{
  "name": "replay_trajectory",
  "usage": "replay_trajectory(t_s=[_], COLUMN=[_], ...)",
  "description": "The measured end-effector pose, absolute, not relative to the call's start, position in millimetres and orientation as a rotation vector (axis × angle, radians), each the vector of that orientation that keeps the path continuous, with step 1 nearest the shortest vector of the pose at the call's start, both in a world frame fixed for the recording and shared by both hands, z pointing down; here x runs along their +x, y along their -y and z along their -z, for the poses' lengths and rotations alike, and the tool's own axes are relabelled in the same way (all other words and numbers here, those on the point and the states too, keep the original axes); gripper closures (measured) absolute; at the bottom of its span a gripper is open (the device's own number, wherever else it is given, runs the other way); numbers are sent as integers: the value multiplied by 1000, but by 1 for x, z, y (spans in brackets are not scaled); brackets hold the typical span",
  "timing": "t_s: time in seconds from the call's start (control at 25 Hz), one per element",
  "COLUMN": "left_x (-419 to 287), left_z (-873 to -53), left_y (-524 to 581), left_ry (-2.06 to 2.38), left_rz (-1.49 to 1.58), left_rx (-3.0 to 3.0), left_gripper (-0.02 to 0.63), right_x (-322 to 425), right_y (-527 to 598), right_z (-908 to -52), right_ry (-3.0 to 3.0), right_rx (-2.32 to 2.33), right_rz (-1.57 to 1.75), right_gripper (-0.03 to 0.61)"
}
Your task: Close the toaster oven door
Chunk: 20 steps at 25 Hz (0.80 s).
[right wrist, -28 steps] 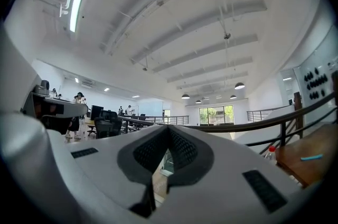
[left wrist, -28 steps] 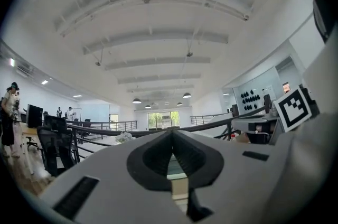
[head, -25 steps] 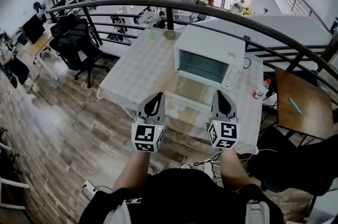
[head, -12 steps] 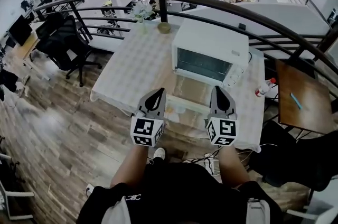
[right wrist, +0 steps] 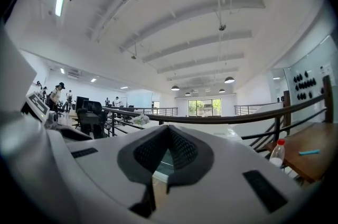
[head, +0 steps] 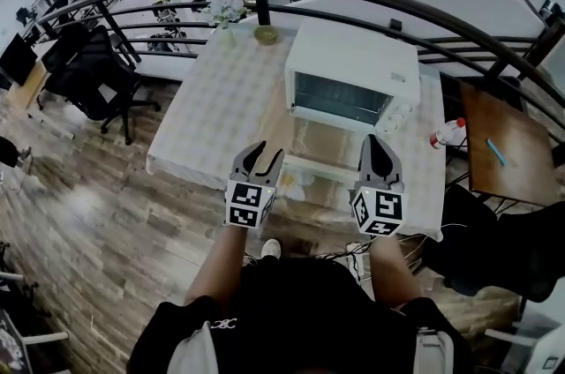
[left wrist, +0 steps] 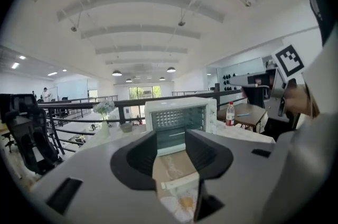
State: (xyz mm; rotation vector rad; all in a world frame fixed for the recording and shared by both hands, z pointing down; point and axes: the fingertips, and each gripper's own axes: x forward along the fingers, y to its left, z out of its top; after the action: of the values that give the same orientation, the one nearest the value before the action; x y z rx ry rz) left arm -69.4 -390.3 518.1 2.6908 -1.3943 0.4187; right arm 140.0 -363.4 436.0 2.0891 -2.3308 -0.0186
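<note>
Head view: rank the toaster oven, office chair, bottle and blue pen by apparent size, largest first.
1. Toaster oven and office chair: about alike. The chair stands on the floor, farther off, so they are not ranked.
2. Bottle
3. Blue pen

Bottle [head: 446, 132] at table [head: 212, 116] right edge; flower vase [head: 227, 8], bowl [head: 266, 34] by railing [head: 371, 0]; office chair [head: 88, 81] left.

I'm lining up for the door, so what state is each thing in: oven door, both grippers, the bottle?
Toaster oven door: open, folded down flat.
Left gripper: jaws opening, nothing between them.
Right gripper: jaws shut, empty.
Bottle: upright, capped.
</note>
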Motion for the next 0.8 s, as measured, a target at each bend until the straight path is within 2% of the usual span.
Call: replay_trajectory(t_s=[0.36,0.8], left_x=[-77,-76], left_z=[-615,-721], left_y=[399,402], left_ry=[1250,1038], left_rz=[-638,-772], left_rx=[2584,2434], left_gripper=[451,453], right_x=[134,163], right_y=[360,338], right_z=[-446,-472], right_ry=[2259,2058], right_rx=[2082,2188], right_rz=[36,-50], right_gripper=[588,588])
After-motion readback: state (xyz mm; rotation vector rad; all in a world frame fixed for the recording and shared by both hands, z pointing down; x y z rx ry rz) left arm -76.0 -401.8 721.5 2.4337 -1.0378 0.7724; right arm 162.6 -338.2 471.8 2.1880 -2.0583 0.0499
